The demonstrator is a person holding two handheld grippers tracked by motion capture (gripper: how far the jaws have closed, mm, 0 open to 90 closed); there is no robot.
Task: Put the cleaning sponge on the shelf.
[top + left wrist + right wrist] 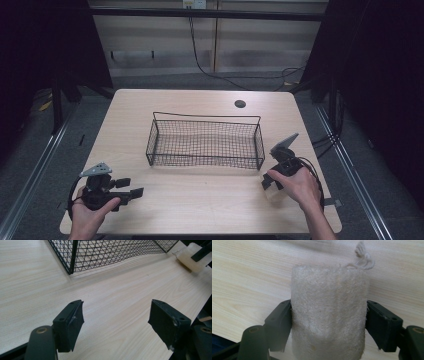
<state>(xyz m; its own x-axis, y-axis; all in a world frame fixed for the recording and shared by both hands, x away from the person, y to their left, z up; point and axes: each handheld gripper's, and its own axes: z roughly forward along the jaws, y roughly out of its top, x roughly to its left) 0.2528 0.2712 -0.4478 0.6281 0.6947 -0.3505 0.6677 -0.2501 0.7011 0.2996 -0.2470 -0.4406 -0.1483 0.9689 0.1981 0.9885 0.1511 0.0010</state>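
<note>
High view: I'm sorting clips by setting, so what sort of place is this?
Probably a lab recording bench: a bare wooden table with one wire basket, dark curtains around it, cables on the floor.

A wire basket (205,142) sits mid-table (200,205), between both tools.

The loofah pad (329,312) is a pale cream, fibrous block with a rough, fuzzy surface and rounded upper corners. A short knotted loop of off-white string (362,255) sticks out from its far corner. It sits gripped on both long sides over the bench (249,277), near the bench's right front, off the basket's right end.
</note>
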